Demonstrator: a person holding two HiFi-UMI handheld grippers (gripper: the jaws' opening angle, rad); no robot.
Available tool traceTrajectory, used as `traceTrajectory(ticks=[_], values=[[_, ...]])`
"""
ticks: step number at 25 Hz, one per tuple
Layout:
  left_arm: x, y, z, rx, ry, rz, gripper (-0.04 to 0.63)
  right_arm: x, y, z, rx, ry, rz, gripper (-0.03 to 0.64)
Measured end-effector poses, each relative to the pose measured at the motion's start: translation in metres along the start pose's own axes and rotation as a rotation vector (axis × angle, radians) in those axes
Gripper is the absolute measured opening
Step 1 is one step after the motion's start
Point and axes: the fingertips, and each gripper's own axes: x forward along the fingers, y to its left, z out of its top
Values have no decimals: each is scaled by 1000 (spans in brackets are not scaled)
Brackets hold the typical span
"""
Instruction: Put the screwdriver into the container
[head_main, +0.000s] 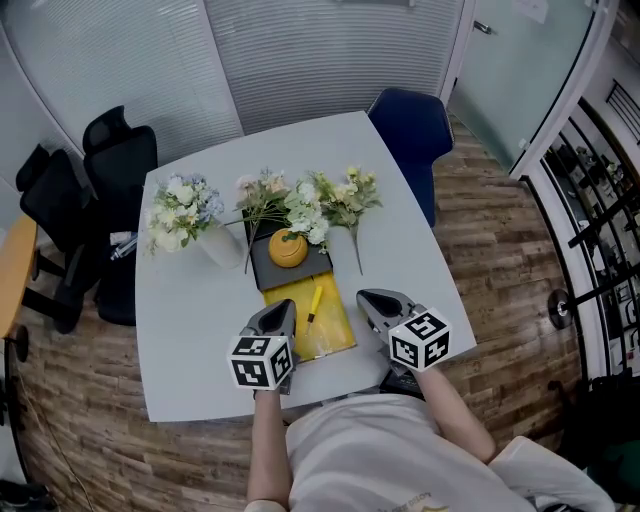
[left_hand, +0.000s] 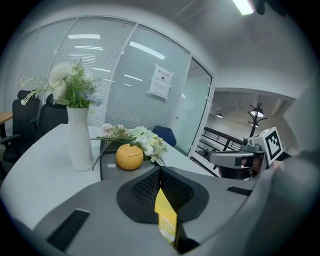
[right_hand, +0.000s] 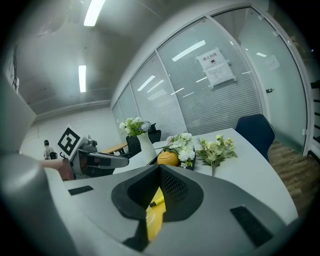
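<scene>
A yellow screwdriver (head_main: 314, 303) lies on a yellow mat (head_main: 333, 335) in the middle of the white table (head_main: 190, 340). Just beyond it, an orange pumpkin-shaped container (head_main: 288, 248) sits on a dark tray (head_main: 263, 272). My left gripper (head_main: 279, 312) hovers at the mat's left edge, shut and holding nothing. At the mat's right edge, my right gripper (head_main: 371, 299) is likewise shut and empty. In the left gripper view the container (left_hand: 129, 156) stands ahead of the closed gripper (left_hand: 160, 170). The right gripper view shows the screwdriver (right_hand: 156, 201) below its closed gripper (right_hand: 159, 169), with the container (right_hand: 169, 158) farther off.
A white vase of flowers (head_main: 182, 214) stands at the back left, seen too in the left gripper view as a vase (left_hand: 80, 142). Loose flower sprays (head_main: 318, 205) lie behind the tray. A blue chair (head_main: 410, 125) and black office chairs (head_main: 90, 190) border the table.
</scene>
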Motion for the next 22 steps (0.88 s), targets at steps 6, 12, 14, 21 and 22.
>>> traceTrajectory(ticks=[6,12,14,21,22], values=[[0,0,-2,-8,2,2,9,1,-1,-2,6,1,2,15],[2,-1,-3,-11,7,2,9,0,-3,-2,7,-1,-5,15],[3,-1,-3,-11,8,0,9,1,-4,-2,6,0,-6,15],[7,-2,-3,-16,11,-5,8,2,-5,-5,-8,18,-3,15],[7,-2,-3,-17,12,-5,9,2,-4,-5,-8,19,-1,15]])
